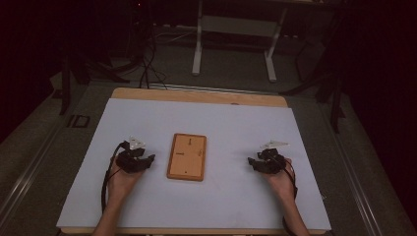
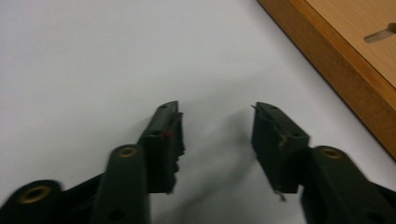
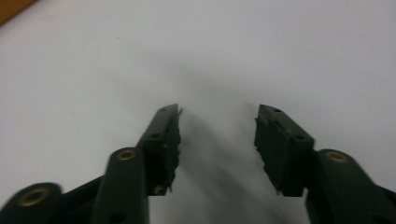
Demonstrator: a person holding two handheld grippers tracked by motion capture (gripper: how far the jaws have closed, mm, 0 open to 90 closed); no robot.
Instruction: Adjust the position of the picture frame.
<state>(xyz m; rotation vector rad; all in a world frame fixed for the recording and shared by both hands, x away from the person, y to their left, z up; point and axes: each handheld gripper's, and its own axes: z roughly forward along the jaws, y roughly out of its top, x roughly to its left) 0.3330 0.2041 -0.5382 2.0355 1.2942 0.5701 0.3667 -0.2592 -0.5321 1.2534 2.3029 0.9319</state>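
The left gripper rested on the white sheet just left of the wooden board, jaws parted and holding nothing. The board lay flat at the sheet's middle, untouched. Well right of the board, the right gripper sat likewise released, nothing between its jaws.

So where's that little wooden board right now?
In the high view the wooden board lies flat mid-table on the white sheet, between the left gripper and right gripper, touching neither.
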